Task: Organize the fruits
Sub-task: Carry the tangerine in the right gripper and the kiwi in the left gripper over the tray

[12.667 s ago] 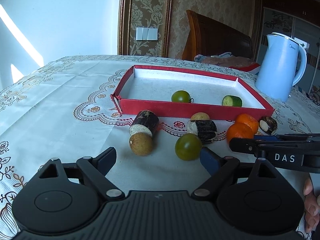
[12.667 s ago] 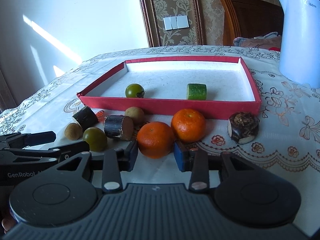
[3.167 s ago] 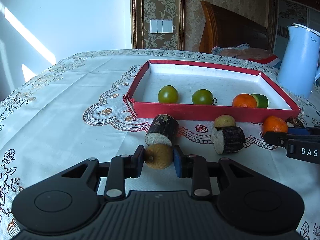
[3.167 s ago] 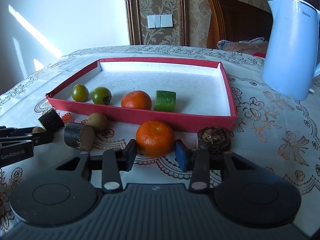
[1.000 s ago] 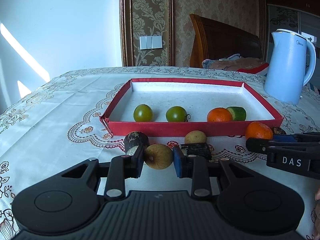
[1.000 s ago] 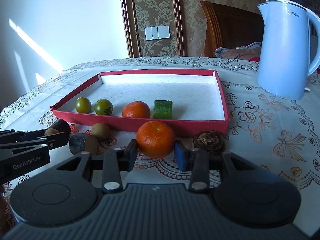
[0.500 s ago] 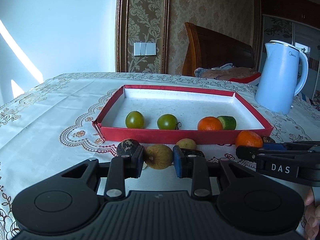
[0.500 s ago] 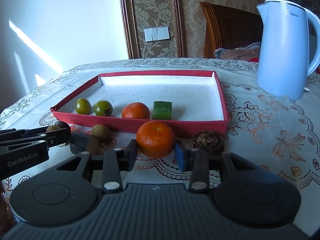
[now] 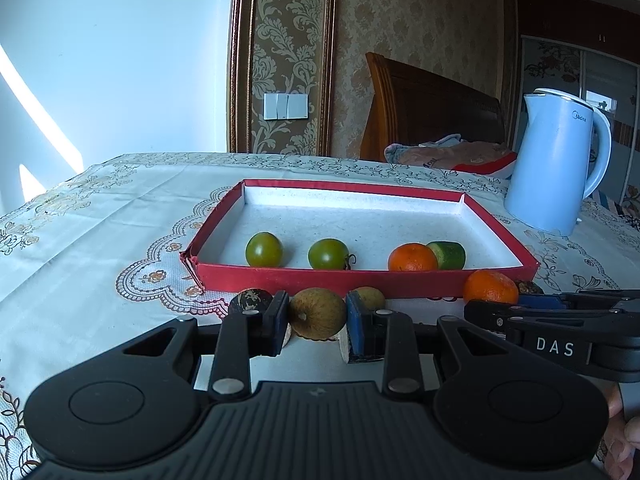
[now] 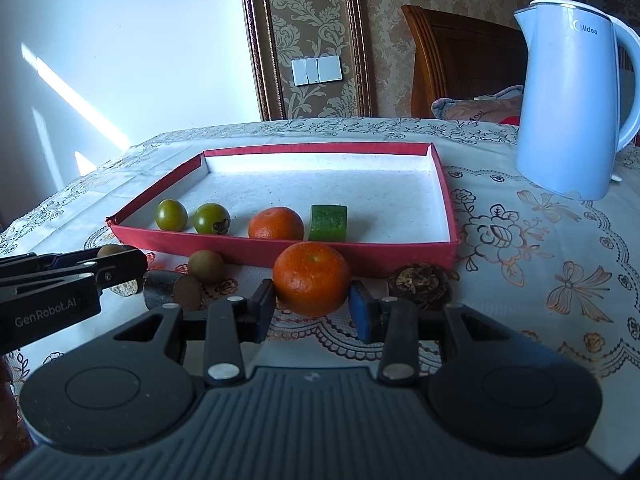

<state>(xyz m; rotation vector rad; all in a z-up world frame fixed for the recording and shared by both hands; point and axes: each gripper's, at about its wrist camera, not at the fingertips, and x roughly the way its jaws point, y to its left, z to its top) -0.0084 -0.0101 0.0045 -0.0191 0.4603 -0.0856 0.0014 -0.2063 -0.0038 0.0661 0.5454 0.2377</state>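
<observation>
Carrying both into the red tray (image 9: 360, 278) next: my left gripper (image 9: 318, 322) pinches the brown fruit (image 9: 317, 313), right gripper (image 10: 313, 312) clamps the mandarin (image 10: 311, 284), just needs a forward reach over the near wall.

1. We see a table (image 9: 100, 216) covered in a pale embroidered cloth (image 10: 560, 240).
2. A red tray (image 9: 360, 278) lies flat near the centre of the cloth.
3. A light blue kettle (image 10: 568, 92) stands upright on the cloth, to the right of the tray and apart from it.
4. Lying on the cloth just in front of the tray's near wall: a small brown fruit (image 10: 206, 266), a dark cut cylinder (image 10: 168, 290) on its side, and a dark round piece (image 10: 418, 280) near the tray's right corner.
5. Another dark piece (image 9: 250, 300) lies near the tray's left corner; it is partly hidden.
</observation>
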